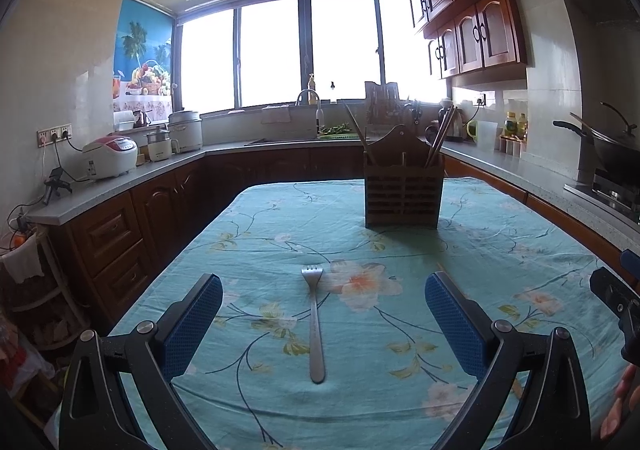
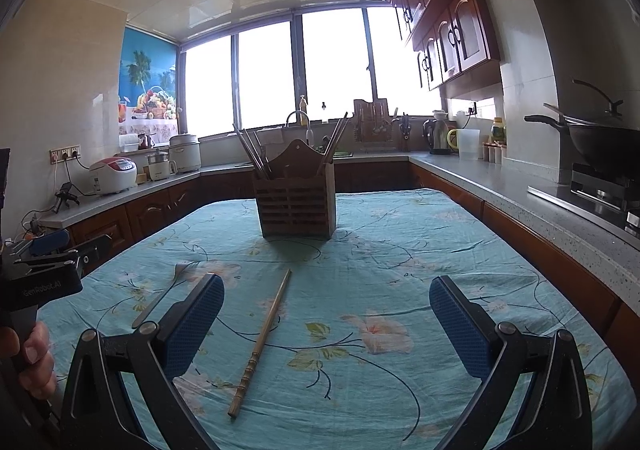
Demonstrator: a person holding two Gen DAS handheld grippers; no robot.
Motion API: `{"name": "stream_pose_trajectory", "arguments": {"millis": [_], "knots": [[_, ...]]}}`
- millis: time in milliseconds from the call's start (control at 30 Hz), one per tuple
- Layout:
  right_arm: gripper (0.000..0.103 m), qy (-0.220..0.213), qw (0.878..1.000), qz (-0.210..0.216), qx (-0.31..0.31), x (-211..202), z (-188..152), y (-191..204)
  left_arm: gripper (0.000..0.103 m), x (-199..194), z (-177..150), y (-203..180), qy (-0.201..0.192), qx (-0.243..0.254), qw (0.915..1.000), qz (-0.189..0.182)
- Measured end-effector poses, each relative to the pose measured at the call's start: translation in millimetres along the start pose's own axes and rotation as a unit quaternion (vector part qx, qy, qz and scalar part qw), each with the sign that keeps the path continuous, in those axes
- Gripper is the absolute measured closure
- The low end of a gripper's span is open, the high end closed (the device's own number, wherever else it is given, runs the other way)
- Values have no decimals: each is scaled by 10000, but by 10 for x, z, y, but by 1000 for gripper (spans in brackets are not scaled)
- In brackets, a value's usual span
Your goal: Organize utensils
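Observation:
A steel fork (image 1: 315,324) lies on the teal flowered tablecloth (image 1: 500,250), tines pointing away, centred between the fingers of my open left gripper (image 1: 323,296). A wooden slatted utensil holder (image 1: 403,189) stands farther back with chopsticks sticking out. In the right wrist view a wooden chopstick (image 2: 262,342) lies diagonally on the cloth (image 2: 440,250), just right of the left finger of my open right gripper (image 2: 326,296). The fork (image 2: 160,300) shows left of that finger, partly hidden by it. The holder (image 2: 297,199) stands behind.
Kitchen counters (image 1: 120,185) with wooden cabinets wrap around the table. Rice cookers (image 1: 110,155) sit at the left, a wok (image 2: 600,143) on a stove at the right. The other gripper (image 2: 44,274), held by a hand, shows at the right wrist view's left edge.

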State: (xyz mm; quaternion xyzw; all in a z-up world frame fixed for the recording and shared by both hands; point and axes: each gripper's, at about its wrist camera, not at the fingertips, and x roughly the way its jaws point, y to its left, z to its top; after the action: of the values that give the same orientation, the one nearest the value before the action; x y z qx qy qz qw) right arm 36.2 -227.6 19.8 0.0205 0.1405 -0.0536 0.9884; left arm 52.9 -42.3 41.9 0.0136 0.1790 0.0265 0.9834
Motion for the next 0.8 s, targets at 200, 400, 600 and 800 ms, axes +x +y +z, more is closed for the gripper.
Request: {"name": "stream_pose_trajectory", "arguments": {"millis": [200,400,600,800], "knots": [[0,4,10000,-3,-3,0,-2,1,1,-10,-6,-13,-11,3,10000,10],[0,5,10000,-3,4,1,-3,1,1,-5,-5,-28,18,-5,10000,1],[0,3,10000,0,-1,2,-5,1,1,14,7,-36,54,-12,10000,10],[0,-2,10000,-2,1,0,-5,4,1,15,10,-44,82,-13,10000,15]]}}
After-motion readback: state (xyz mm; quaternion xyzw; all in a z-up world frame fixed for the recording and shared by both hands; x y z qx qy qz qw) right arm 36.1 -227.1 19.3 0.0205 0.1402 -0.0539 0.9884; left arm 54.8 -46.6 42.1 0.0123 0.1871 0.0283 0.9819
